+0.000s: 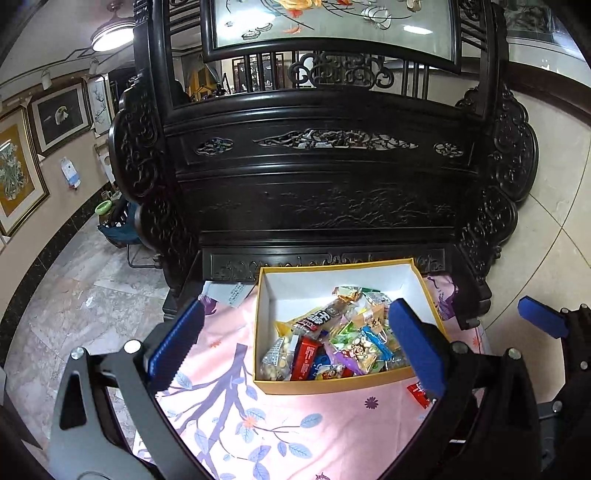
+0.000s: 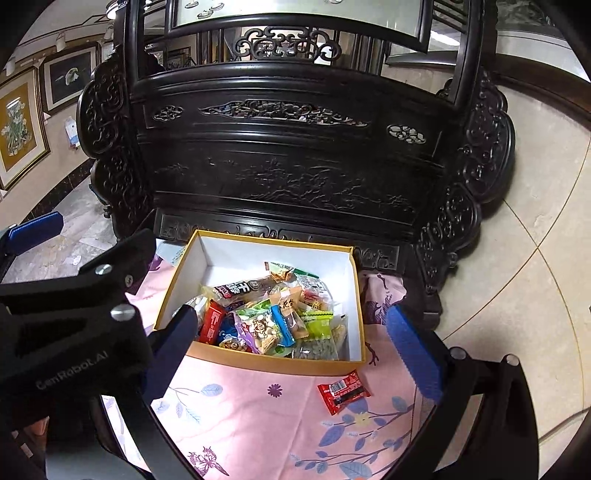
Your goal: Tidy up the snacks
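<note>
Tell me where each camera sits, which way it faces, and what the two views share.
Left wrist: on the left gripper, facing the box and carved cabinet; the right gripper's finger shows at right.
Right wrist: on the right gripper, facing likewise; the left gripper's body shows at left.
Shared: box, snacks, red packet, pink cloth.

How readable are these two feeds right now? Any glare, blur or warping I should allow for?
Left wrist view: strong fisheye bending at the edges, the ceiling lamp blown out, the snacks in the box sharp. Right wrist view: the same warping, the red packet on the pink cloth crisp with its barcode showing, the dark carved cabinet dim but sheened.
</note>
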The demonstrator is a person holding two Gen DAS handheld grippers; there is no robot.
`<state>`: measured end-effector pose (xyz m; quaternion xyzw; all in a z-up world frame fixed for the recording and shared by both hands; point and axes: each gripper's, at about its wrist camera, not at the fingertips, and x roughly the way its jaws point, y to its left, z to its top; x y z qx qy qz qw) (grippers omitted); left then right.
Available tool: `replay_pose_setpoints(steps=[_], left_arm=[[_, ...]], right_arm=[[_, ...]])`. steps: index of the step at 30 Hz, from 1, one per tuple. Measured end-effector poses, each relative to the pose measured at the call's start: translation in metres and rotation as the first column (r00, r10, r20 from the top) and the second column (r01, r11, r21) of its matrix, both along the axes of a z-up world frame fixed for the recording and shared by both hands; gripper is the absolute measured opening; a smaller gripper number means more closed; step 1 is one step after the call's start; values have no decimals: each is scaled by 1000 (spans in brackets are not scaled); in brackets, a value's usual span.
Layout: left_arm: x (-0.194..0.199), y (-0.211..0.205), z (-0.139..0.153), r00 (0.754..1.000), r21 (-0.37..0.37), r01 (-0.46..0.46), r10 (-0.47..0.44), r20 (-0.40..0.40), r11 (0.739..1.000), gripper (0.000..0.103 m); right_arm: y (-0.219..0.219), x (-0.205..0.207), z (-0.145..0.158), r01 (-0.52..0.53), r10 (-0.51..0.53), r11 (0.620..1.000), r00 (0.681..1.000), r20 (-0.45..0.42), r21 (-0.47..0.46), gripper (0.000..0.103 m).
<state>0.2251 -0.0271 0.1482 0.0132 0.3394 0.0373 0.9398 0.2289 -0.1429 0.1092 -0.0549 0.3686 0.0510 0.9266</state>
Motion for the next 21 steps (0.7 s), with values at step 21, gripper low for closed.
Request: replay_pose_setpoints(steps=[21], left_arm=[[6,-2,-3,999,0,13,-13,-30,1000,101]], right_arm=[[0,11,-6,-3,3,1000,1000,-28,-3,102]])
